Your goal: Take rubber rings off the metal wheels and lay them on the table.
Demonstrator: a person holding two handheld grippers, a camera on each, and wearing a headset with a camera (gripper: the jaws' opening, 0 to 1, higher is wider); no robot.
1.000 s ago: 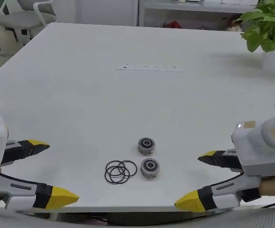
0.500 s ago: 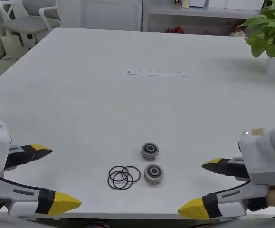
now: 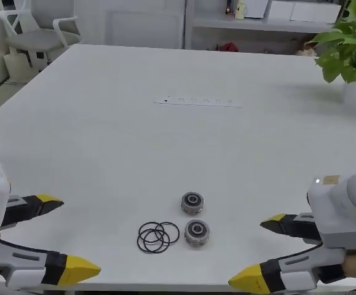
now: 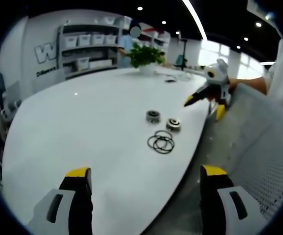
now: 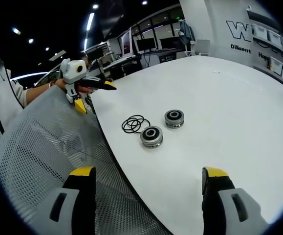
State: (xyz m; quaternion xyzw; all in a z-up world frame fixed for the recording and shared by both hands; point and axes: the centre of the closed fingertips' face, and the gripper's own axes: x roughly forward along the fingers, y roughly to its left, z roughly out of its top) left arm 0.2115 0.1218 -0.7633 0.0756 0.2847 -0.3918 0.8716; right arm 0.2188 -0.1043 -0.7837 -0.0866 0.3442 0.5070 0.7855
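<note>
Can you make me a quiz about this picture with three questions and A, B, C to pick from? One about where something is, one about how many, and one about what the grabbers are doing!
1. Where do the rubber rings lie?
A. On the table, beside the nearer wheel
B. Between a gripper's jaws
C. Under the plant

2. How many metal wheels are on the table?
A. One
B. Two
C. Five

3. How are the left gripper and the right gripper?
A. Shut on a ring
B. Shut on a wheel
C. Open, holding nothing

Answers:
1 A: in the head view the black rings lie flat on the table, just left of the nearer wheel.
2 B: two wheels sit close together near the table's front edge.
3 C: each gripper's yellow-tipped jaws stand wide apart with nothing between them.
</note>
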